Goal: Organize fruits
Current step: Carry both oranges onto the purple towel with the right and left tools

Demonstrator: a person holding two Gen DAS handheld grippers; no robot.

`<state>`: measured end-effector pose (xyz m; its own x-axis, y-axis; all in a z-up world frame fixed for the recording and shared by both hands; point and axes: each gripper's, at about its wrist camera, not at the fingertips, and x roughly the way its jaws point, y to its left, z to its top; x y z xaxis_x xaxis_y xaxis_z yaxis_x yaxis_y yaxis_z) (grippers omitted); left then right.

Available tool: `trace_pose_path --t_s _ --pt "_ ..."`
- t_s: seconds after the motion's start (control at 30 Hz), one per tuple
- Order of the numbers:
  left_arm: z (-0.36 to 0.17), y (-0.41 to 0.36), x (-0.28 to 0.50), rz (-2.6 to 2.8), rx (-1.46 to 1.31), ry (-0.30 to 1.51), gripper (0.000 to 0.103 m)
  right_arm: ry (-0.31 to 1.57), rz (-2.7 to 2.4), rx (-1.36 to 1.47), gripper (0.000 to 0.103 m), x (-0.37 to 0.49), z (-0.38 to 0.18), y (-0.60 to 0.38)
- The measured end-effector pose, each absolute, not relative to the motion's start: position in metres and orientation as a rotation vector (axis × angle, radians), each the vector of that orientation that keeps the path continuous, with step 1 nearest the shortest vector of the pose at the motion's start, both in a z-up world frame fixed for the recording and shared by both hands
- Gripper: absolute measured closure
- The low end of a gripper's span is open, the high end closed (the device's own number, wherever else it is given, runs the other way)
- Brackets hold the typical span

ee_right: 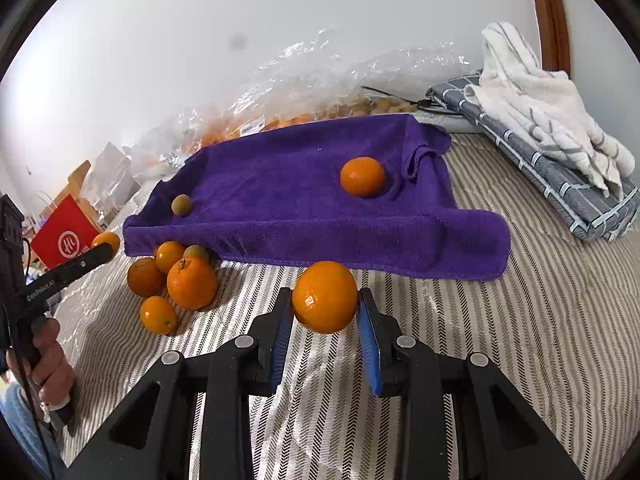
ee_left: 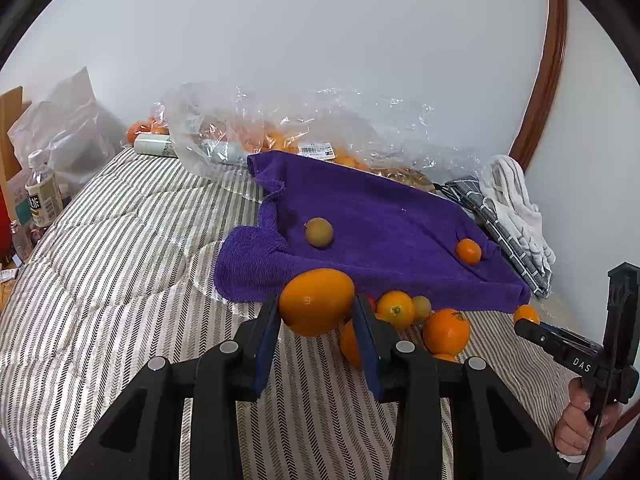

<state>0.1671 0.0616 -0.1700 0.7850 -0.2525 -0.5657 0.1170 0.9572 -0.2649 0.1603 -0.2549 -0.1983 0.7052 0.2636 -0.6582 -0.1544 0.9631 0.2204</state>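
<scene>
My left gripper is shut on a large oval orange fruit, held above the striped bedcover in front of the purple towel. My right gripper is shut on a round orange in front of the same towel. On the towel lie a small brownish-green fruit and a small orange. A cluster of several oranges lies on the bedcover by the towel's near edge.
A clear plastic bag with more oranges lies behind the towel by the white wall. Folded grey and white cloths are stacked to the right. A water bottle, a red bag and boxes stand at the left.
</scene>
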Motion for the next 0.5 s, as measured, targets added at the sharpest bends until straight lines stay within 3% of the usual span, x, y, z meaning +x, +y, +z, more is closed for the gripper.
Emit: trace_pose_path --t_s 0.27,0.5 --pt "-0.158 0.063 0.157 -0.188 -0.205 0.583 0.068 0.743 0.214 0.119 0.071 0.154 -0.179 -0.248" --pt "-0.143 0.076 0.138 -0.215 -0.247 0.570 0.068 0.660 0.238 0.084 0.071 0.154 -0.126 -0.249"
